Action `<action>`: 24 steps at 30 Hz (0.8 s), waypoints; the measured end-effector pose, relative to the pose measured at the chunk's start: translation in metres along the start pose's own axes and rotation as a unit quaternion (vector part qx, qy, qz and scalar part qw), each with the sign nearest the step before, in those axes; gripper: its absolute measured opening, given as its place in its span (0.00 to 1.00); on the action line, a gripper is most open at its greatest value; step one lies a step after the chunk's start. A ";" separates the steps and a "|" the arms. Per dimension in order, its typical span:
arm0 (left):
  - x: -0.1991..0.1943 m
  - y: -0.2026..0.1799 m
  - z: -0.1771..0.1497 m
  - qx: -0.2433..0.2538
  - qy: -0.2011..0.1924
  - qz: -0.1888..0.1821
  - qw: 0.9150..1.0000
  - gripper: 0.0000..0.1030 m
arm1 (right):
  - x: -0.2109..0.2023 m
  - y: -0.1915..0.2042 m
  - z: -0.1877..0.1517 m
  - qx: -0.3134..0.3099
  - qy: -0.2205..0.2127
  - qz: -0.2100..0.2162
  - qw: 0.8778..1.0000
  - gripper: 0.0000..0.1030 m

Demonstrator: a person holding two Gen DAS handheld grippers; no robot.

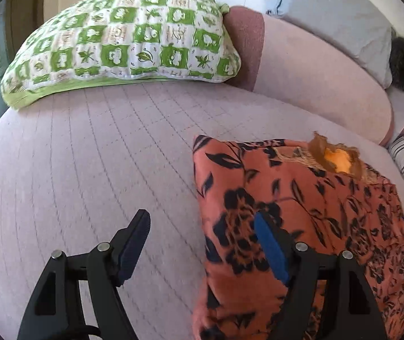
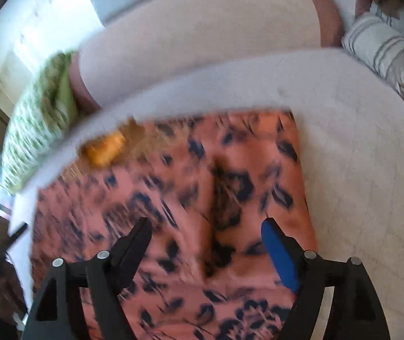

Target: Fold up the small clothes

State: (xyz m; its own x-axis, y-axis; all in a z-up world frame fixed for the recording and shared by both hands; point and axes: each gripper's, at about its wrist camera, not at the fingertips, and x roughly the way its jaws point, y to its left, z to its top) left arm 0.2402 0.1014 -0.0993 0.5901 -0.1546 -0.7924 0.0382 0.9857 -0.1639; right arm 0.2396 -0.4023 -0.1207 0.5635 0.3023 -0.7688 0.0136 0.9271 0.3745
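Underneath everything, a pale pink quilted bed cover (image 1: 88, 153) with stitched grid lines, stretching across the whole surface. At its far edge, a green-and-white patchwork pillow (image 1: 122, 39) with leaf prints, next to a long pink bolster (image 1: 315, 85); off to one side, striped grey-and-white cushions (image 2: 383, 45).

Flat on the cover, right in front of both tools: a rust-orange blouse of thin fabric with a dark navy floral print (image 1: 301, 212), already folded into a rough rectangle, a yellow-orange patch showing at the neck opening (image 1: 340, 161). Likely light, limp and a little slippery; prone to sliding out of its fold if dragged. Best taken at a corner or along a folded edge, pinching all layers together, not at the loose neckline.

Left gripper (image 1: 202, 243) low over the cover, pointing forward, jaws spread wide and holding nothing; blue-padded finger over the blouse's near left edge, the other finger over bare cover.

Right gripper (image 2: 210, 246) angled down over the blouse's middle, jaws likewise wide apart and empty; that view heavily blurred, so contact with the cloth impossible to judge.
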 end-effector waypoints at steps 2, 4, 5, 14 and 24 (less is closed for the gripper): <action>0.009 -0.005 0.007 0.004 0.006 -0.005 1.000 0.74 | 0.016 0.005 0.014 0.003 0.010 0.014 1.000 0.80; 0.018 -0.011 0.017 0.010 0.012 -0.009 1.000 0.72 | 0.039 0.005 0.022 0.003 0.025 0.010 1.000 0.79; 0.023 -0.015 0.021 0.016 0.018 -0.012 1.000 0.60 | 0.055 0.006 0.022 -0.001 0.048 0.013 0.999 0.66; 0.040 -0.022 0.023 0.057 0.019 0.017 0.998 0.16 | 0.072 0.017 0.018 -0.093 0.061 -0.069 0.991 0.30; -0.044 -0.039 0.002 0.073 -0.012 -0.060 0.995 0.37 | -0.004 0.039 -0.004 -0.032 -0.023 0.085 0.996 0.83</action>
State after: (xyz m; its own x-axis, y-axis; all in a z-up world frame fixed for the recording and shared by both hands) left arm 0.2141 0.0696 -0.0564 0.5930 -0.2721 -0.7578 0.2255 0.9596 -0.1681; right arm 0.2343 -0.3667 -0.1056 0.5905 0.4468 -0.6721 -0.1367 0.8761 0.4623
